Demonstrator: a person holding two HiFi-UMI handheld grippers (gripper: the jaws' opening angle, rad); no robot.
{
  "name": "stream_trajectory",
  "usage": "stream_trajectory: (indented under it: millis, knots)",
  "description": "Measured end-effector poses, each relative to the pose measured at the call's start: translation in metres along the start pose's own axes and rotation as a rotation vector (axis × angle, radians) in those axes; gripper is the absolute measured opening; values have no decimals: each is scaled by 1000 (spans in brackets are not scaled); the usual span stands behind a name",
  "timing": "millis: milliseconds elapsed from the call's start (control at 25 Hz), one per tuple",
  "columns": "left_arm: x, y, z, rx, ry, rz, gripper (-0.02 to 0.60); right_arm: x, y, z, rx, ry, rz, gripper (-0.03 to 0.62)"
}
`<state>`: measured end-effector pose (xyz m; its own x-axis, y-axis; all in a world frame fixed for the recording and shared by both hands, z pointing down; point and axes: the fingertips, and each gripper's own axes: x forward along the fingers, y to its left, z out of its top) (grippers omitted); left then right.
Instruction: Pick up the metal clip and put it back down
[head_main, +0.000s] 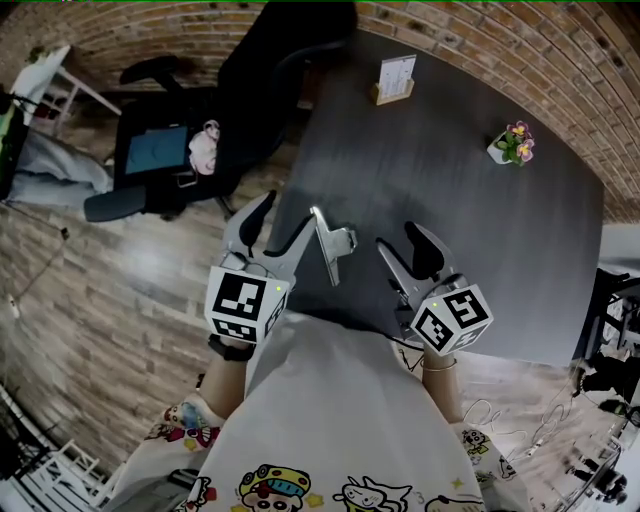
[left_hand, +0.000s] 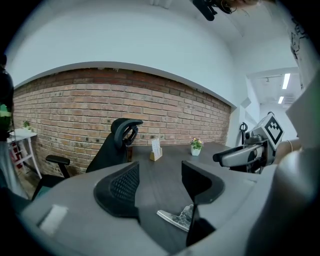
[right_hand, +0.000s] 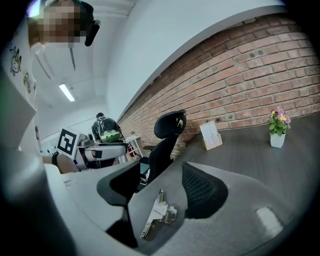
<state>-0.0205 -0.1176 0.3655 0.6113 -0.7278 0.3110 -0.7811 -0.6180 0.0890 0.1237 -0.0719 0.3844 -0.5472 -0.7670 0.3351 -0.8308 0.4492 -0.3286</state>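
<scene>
The metal clip (head_main: 331, 243) lies flat on the dark table (head_main: 470, 230) near its front left edge, between my two grippers. My left gripper (head_main: 278, 228) stands open just left of it, with one finger close beside the clip. To the clip's right, my right gripper (head_main: 407, 252) is open and apart from it. In the left gripper view the clip (left_hand: 175, 218) shows low in the gap of the open left gripper (left_hand: 160, 176), partly hidden behind the right jaw. In the right gripper view the clip (right_hand: 159, 214) lies on the table in the gap of the open right gripper (right_hand: 159, 186), touching neither pad.
A card stand (head_main: 396, 78) and a small flower pot (head_main: 514, 145) stand at the table's far side. A black office chair (head_main: 180, 150) sits off the table's left edge on the wooden floor. A brick wall runs behind.
</scene>
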Motion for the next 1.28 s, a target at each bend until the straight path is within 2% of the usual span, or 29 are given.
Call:
stream_trajectory:
  millis: [240, 1000, 1280]
  knots:
    - [3, 4, -10, -9, 20, -22, 264, 17, 2, -14, 18, 54, 18, 233]
    - [24, 20, -49, -21, 74, -97, 255, 61, -5, -96, 170, 259, 29, 229]
    - [33, 22, -57, -43, 95, -107, 252, 71, -7, -122, 232, 358, 86, 215]
